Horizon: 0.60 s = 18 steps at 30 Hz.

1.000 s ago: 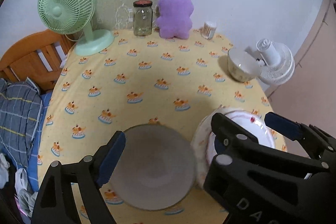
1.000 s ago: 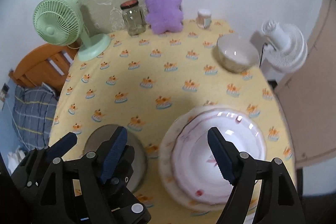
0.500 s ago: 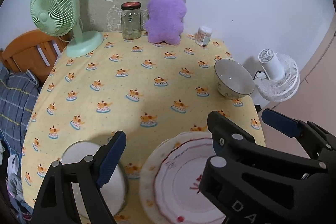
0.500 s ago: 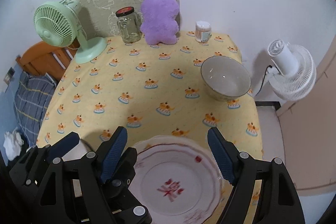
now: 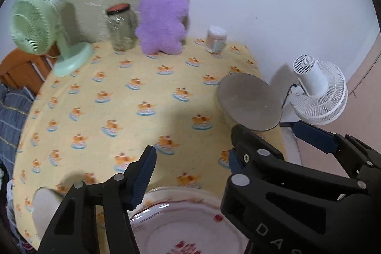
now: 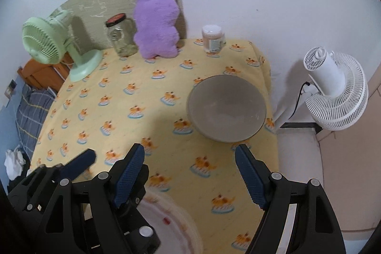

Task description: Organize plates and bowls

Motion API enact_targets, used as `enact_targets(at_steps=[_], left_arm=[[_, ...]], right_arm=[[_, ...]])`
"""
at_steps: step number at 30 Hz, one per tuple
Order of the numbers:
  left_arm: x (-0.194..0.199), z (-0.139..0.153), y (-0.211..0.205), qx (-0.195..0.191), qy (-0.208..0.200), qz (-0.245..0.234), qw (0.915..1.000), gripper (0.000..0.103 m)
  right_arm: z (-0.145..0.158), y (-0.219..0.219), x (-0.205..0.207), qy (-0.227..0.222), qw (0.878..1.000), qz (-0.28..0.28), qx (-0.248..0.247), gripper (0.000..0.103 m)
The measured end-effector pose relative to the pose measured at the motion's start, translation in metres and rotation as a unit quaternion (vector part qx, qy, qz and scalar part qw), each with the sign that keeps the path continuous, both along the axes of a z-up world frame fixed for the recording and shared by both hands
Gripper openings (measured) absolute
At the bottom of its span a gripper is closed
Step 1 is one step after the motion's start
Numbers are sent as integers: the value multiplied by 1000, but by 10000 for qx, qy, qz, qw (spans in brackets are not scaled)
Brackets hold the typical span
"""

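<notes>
My right claw (image 6: pixel 189 173) gapes wide and empty just short of the bowl (image 6: pixel 226 108) near the worktop's (image 6: pixel 133 92) far right edge, so I should straddle its near rim squarely while my empty left claw (image 5: pixel 190 158) is closing.

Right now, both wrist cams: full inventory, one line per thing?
bowl: 1, grey, right side of table near its edge
second bowl: 1, pale, near-left table edge, partly hidden
plate: 1, white with red pattern, near edge
tablecloth: 1, yellow, printed
desk fan: 1, green, far left
jar: 1, clear, dark lid, back
plush toy: 1, purple, back
small container: 1, pale, back right
floor fan: 1, white, right of table
left gripper: black, blue pads, closing, nothing between
right gripper: open, empty
</notes>
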State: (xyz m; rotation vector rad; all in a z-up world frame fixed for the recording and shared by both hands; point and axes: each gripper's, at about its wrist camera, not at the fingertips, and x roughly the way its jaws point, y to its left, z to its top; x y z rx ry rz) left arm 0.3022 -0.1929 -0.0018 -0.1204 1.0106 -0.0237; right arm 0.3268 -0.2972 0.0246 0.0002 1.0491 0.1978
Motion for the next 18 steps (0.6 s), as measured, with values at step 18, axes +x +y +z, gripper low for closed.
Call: enact_targets(at_steps=[18], left_arm=[[87,-42,-47,316,127,-167,9993,65]], right_arm=[[-45,-54,84,105,9994,-295,-166,81]])
